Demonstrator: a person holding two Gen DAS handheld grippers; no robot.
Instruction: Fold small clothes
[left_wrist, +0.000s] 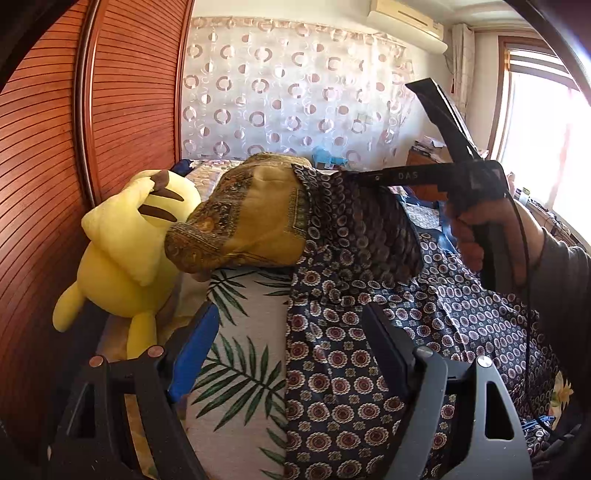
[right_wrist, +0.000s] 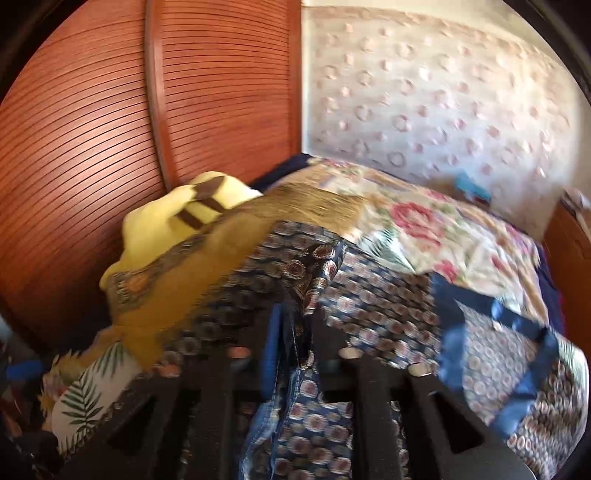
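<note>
A dark navy garment with round medallion print (left_wrist: 343, 350) lies on the bed, spread over the leaf-print sheet (left_wrist: 236, 332). My left gripper (left_wrist: 291, 332) is open above its left edge, fingers apart, holding nothing. My right gripper (left_wrist: 354, 177) shows in the left wrist view, shut on a lifted fold of the garment, pulling it up and left. In the right wrist view the right gripper (right_wrist: 293, 314) is shut on a bunched edge of the navy garment (right_wrist: 314, 258); that view is blurred by motion.
A mustard patterned cushion (left_wrist: 251, 218) and a yellow plush toy (left_wrist: 125, 251) lie at the bed's left, by the slatted wooden wardrobe (left_wrist: 74, 147). A floral quilt (right_wrist: 424, 229) covers the far bed. A curtain and window stand behind.
</note>
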